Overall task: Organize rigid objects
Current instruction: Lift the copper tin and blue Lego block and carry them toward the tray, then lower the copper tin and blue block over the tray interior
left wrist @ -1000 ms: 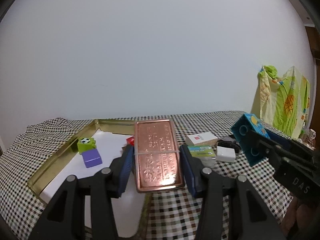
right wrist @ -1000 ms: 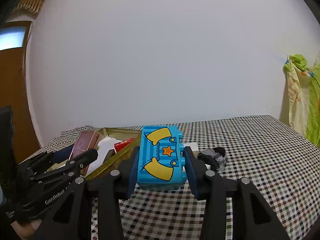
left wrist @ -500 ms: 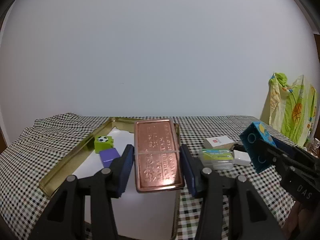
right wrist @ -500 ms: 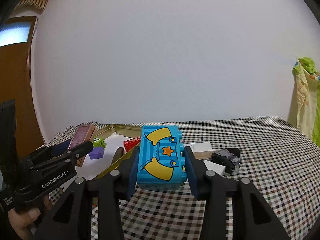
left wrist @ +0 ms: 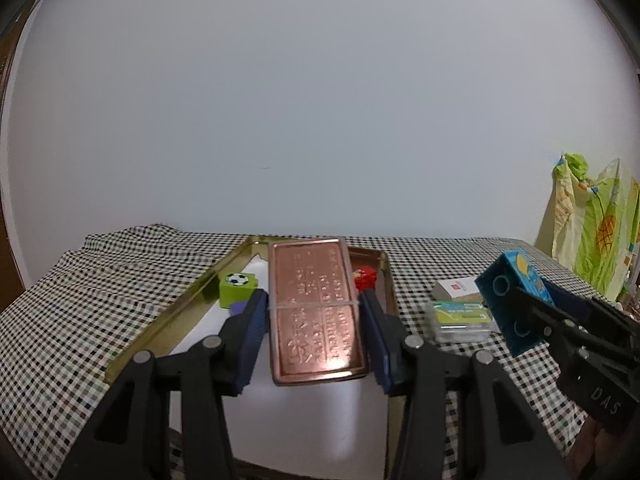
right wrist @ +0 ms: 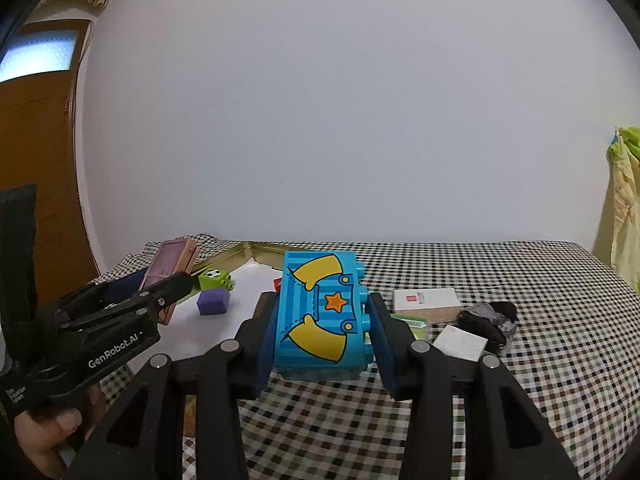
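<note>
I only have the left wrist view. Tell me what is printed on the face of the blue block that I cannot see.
Observer: The blue block, clamped in the right gripper, shows two yellow sleeves and an orange star.
Operator: Report anything lying to the right of the white box.
Observer: A dark bundle lies on the checked cloth, just right of the white box.

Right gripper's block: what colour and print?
Blue block, striped, with yellow shapes and an orange star. Shows best in the right wrist view.
</note>
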